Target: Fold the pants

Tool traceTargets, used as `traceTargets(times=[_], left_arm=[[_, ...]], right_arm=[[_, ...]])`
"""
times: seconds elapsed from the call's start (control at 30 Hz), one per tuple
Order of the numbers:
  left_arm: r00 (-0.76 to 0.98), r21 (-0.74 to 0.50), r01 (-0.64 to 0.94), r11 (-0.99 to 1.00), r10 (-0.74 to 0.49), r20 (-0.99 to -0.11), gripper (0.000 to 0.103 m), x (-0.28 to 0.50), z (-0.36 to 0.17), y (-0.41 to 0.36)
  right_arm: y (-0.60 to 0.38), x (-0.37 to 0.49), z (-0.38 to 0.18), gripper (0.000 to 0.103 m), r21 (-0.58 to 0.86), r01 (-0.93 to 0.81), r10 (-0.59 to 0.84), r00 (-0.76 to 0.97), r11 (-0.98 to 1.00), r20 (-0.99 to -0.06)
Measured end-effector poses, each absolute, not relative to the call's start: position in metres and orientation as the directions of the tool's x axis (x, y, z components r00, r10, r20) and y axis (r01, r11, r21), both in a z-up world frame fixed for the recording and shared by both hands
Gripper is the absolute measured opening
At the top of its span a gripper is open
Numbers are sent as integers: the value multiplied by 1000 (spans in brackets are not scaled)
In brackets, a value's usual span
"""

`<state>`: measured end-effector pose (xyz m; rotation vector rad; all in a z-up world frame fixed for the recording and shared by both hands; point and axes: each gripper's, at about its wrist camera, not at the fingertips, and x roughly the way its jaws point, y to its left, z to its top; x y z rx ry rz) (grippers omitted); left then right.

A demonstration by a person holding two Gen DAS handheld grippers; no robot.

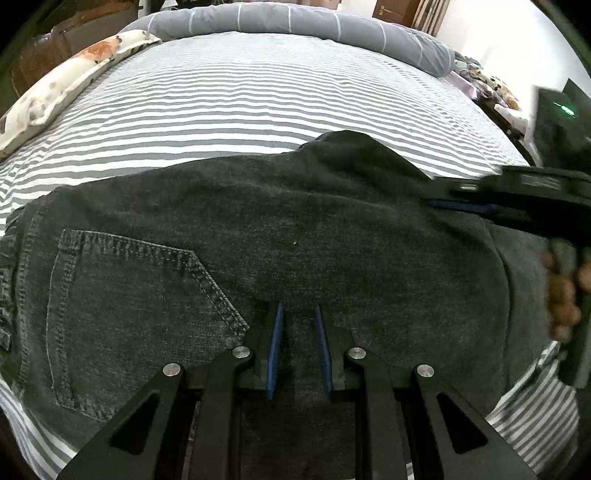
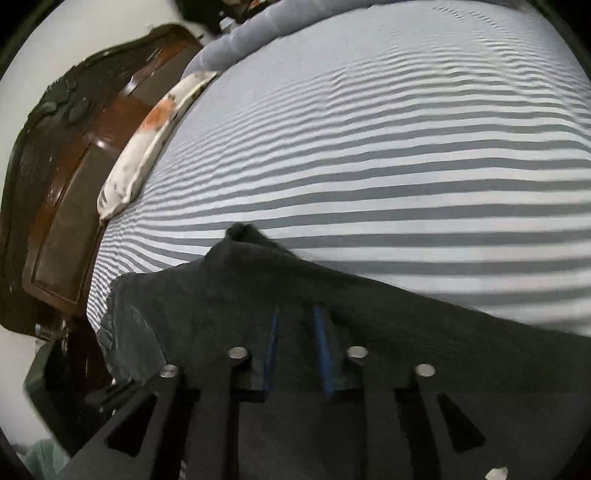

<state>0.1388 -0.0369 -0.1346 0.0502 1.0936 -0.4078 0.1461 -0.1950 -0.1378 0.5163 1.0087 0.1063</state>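
Dark grey denim pants (image 1: 280, 236) lie folded on the striped bed, back pocket (image 1: 122, 306) at the left. My left gripper (image 1: 298, 314) sits low over the near edge of the pants, its blue pads a narrow gap apart with denim between them. My right gripper (image 2: 295, 314) is over the pants (image 2: 369, 332) further right, its pads also close together on the fabric; it shows at the right of the left wrist view (image 1: 509, 195). A raised corner of the pants (image 2: 242, 232) points up ahead of it.
The grey-and-white striped sheet (image 1: 258, 96) covers the bed. A floral pillow (image 1: 62, 85) lies at the left edge, a grey bolster (image 1: 295, 22) at the far end. A dark wooden headboard (image 2: 70, 192) stands at the left.
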Motion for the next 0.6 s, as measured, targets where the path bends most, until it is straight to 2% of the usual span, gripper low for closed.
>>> traceTargets(times=[0.3,0.4,0.5,0.6], left_arm=[[444,-63,342,938,-220,-869,21,128,-132,-54],[449,-25,337,941,-183,-874,25,120,-130,-60],[435,-42,319,947,-186,-881,28,109,-128,-65],[431,-27,336,941,-180,-884,28,96,-127,-76]], right_arm=[[-336,-22,-107,25,543,405,186,651,735,-736],[-383,-89,-114,25,566,513,117,666,645,-737],[-427,-152,-131,26,562,621,32,655,547,-755],[-452,-189,-151,26,584,669,14,652,460,-758]])
